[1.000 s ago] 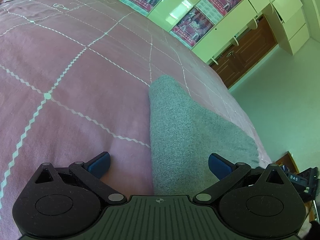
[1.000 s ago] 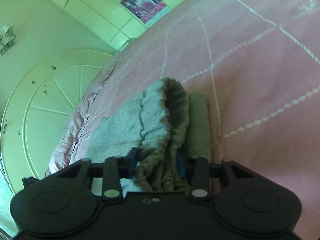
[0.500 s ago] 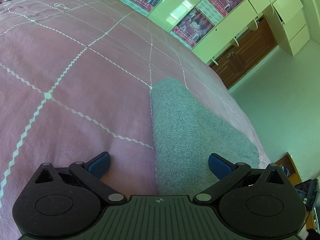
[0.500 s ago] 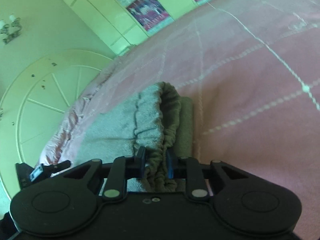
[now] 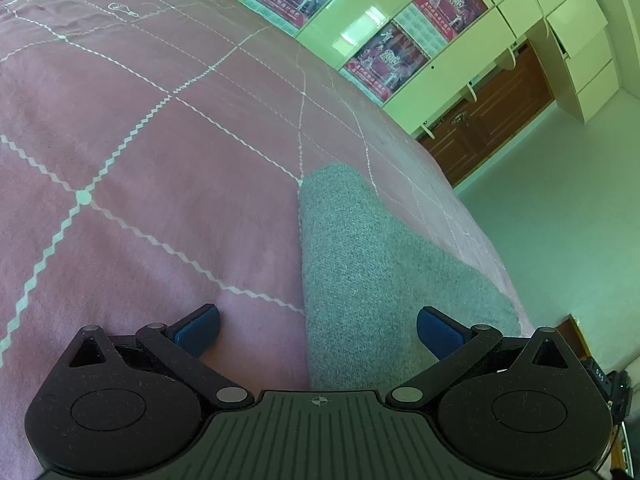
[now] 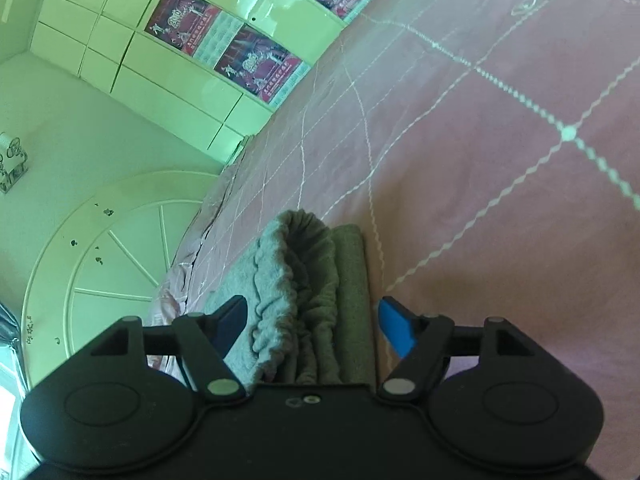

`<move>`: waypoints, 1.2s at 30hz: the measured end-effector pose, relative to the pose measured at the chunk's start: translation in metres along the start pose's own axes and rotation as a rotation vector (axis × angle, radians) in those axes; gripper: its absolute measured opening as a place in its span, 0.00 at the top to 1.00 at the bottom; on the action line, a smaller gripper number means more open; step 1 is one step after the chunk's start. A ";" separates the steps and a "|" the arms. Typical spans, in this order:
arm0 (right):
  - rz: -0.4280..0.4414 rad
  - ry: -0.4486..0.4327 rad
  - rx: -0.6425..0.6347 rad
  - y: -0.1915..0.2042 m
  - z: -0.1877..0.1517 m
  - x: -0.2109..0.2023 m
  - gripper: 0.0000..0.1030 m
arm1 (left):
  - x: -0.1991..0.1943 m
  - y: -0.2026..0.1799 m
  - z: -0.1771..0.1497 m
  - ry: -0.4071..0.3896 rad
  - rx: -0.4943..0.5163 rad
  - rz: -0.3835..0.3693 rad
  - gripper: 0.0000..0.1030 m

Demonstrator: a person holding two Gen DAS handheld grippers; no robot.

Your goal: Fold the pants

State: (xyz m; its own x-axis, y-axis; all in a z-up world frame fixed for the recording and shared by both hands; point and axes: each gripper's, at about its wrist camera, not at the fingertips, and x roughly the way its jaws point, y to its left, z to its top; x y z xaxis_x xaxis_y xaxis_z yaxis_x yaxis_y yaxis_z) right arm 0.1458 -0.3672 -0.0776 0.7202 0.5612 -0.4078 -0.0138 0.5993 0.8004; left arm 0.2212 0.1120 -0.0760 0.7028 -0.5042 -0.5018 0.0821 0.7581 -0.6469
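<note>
Fig.: Grey pants [image 5: 384, 280] lay folded near the bed [image 5: 160, 160] edge; both grippers empty.
L wrist view: left gripper [image 5: 318, 330] hovered w/ fingers wide apart, straddling the pants' fold edge, touching nothing. R wrist view: right gripper [image 6: 310, 322] had fingers apart either side of the bunched waistband [image 6: 296, 276], no clamp. Fabric probably soft, light, limp; best pinched at waistband or hem.

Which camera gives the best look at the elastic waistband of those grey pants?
The right wrist view: the gathered waistband sits bunched between the open fingers. The left wrist view shows only flat grey cloth, no waistband.
</note>
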 end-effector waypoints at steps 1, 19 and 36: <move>-0.004 0.028 0.011 -0.002 0.000 0.006 0.29 | 0.002 0.000 0.000 0.004 0.000 -0.001 0.00; 0.020 0.130 -0.019 0.010 -0.008 0.023 0.06 | 0.041 0.019 0.024 0.249 -0.177 -0.289 0.16; 0.095 0.151 0.074 -0.005 0.012 0.060 0.53 | 0.098 0.012 -0.002 0.207 -0.323 -0.378 0.59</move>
State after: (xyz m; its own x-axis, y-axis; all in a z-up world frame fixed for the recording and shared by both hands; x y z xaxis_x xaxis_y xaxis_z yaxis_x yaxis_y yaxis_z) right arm 0.1969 -0.3434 -0.1011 0.6061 0.6957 -0.3855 -0.0218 0.4991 0.8663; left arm 0.2901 0.0709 -0.1340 0.5098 -0.8131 -0.2809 0.0579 0.3582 -0.9318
